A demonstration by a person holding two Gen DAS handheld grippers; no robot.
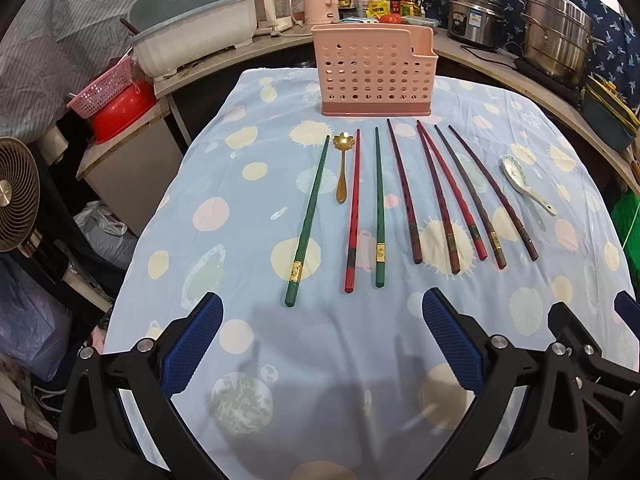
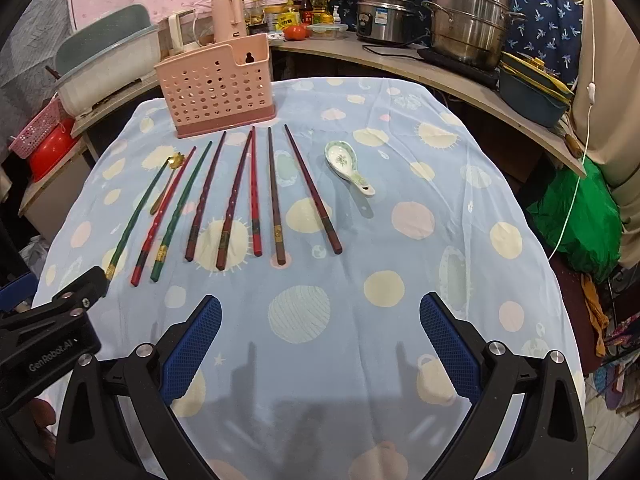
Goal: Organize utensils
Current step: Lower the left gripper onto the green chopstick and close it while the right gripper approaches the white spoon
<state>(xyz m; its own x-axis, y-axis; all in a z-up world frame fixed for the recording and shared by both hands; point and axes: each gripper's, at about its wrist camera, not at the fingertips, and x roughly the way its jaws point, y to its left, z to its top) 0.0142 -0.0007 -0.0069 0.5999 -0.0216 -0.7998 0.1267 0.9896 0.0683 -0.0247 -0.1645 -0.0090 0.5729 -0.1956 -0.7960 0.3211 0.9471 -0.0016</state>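
We hold the left hand-held gripper (image 1: 322, 344) and right hand-held gripper (image 2: 320, 344) spread, empty. Chopsticks (image 1: 380, 208) and two spoons (image 1: 343, 168) lie before the pink holder (image 1: 372, 76).

Eight chopsticks (image 1: 400, 192) lie side by side on the table, tips toward the pink perforated utensil holder (image 1: 373, 70) standing upright behind them. A gold flower-bowled spoon (image 1: 343, 168) lies between the two leftmost sticks; a white ceramic soup spoon (image 1: 526, 184) lies right of the row.

pink perforated holder (image 1: 372, 70), green and red chopsticks (image 1: 379, 208), blue polka-dot tablecloth (image 1: 224, 184)
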